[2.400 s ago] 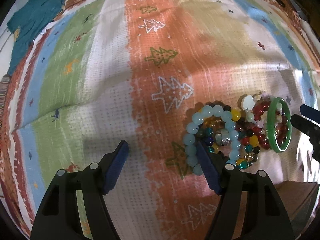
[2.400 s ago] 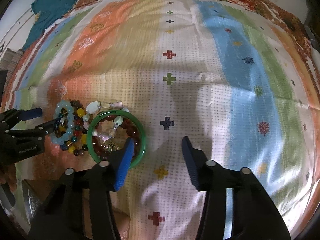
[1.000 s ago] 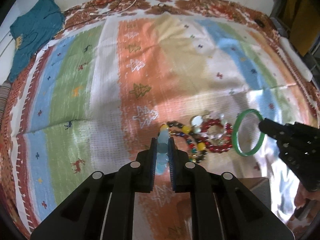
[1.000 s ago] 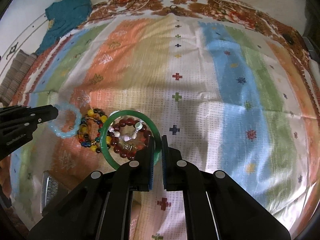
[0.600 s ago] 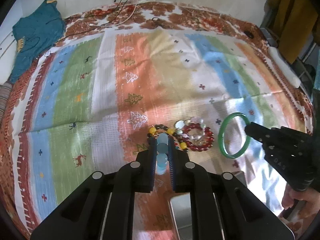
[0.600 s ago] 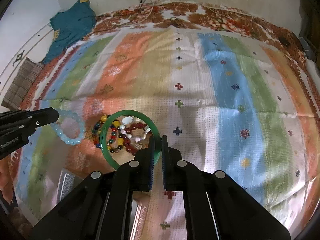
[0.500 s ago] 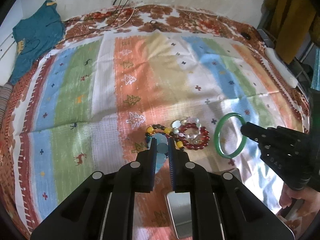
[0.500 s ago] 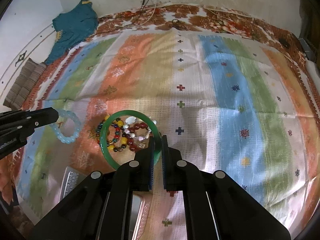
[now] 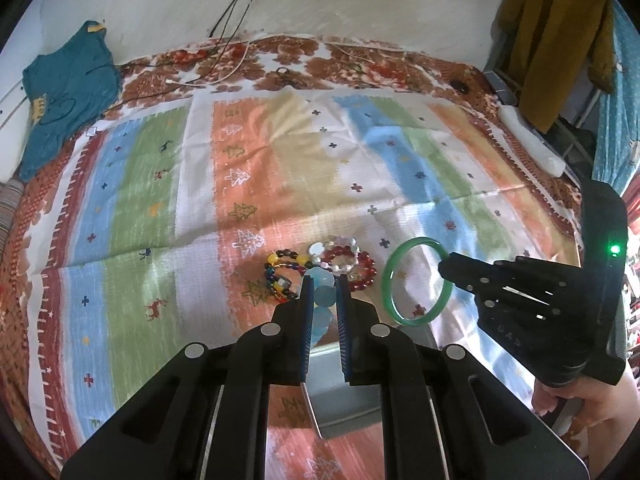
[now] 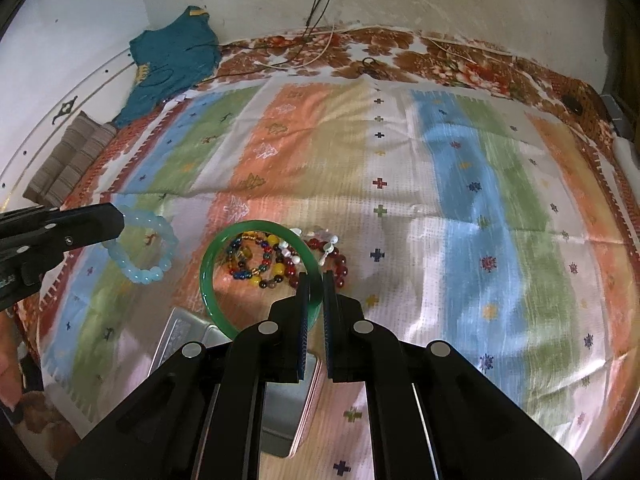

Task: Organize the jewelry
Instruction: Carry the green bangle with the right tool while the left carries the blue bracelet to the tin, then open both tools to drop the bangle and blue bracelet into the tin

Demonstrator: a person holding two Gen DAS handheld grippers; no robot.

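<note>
My left gripper is shut on a pale blue bead bracelet and holds it above the striped cloth; the bracelet also shows in the right wrist view. My right gripper is shut on a green bangle, lifted off the cloth; the bangle also shows in the left wrist view. A multicoloured bead bracelet and a dark red bead bracelet with a pale charm piece lie on the cloth below. A metal tin sits under both grippers, near the front edge.
The striped cloth covers a bed with a floral sheet. A teal garment lies at the far left by the wall, with cables beside it. A brown jacket hangs at the far right.
Both grippers closed on their bracelets and have risen well above the cloth, pulling back. The blue bracelet and green bangle left the pile. The metal tin has come into view below.
</note>
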